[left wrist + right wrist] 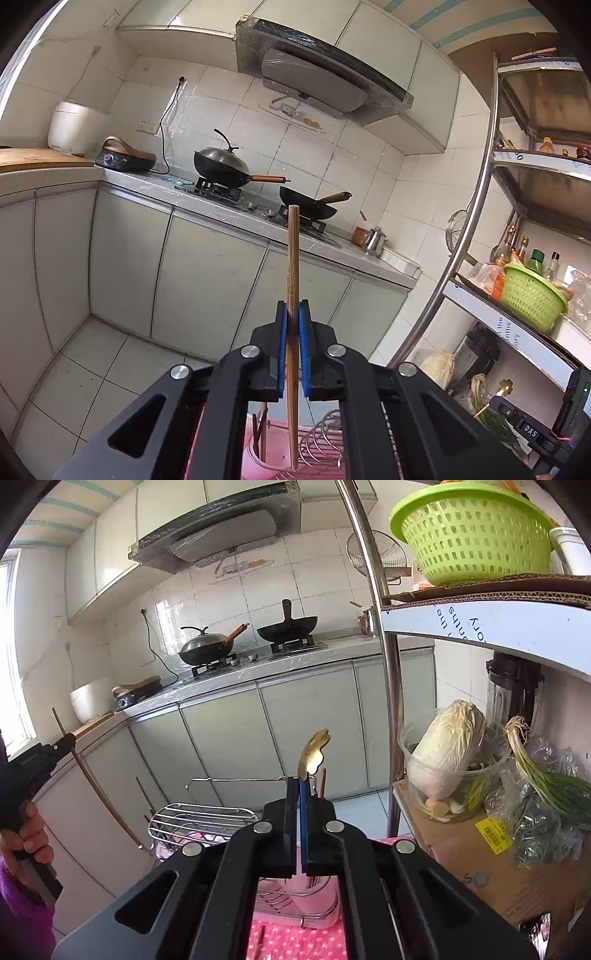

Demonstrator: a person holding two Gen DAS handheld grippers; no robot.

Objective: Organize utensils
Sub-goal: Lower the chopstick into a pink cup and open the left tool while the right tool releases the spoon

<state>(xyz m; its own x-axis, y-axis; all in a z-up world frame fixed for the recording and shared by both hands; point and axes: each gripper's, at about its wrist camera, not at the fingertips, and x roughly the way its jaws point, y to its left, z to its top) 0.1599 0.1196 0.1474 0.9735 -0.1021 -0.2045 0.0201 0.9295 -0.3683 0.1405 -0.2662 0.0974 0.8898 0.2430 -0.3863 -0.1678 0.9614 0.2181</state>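
My left gripper [293,314] is shut on a wooden chopstick [293,254], which stands upright between the blue pads. Its lower end hangs above a pink utensil cup [260,448] and a wire dish rack [325,441]. My right gripper [300,786] is shut on a gold-coloured utensil [314,751] whose flower-shaped end sticks up past the fingertips. In the right wrist view, the left gripper [68,740] is at the far left in a person's hand [31,840], and its chopstick [98,788] slants down toward the wire rack [203,818]. In the left wrist view, the right gripper [532,428] shows at the lower right.
A counter with two woks [221,166] [308,205] on a hob runs along the tiled wall. A metal shelf post [388,664] stands close on the right. Its shelves carry a green basket [469,531], a cabbage [447,746], spring onions [543,775] and a cardboard box [480,860].
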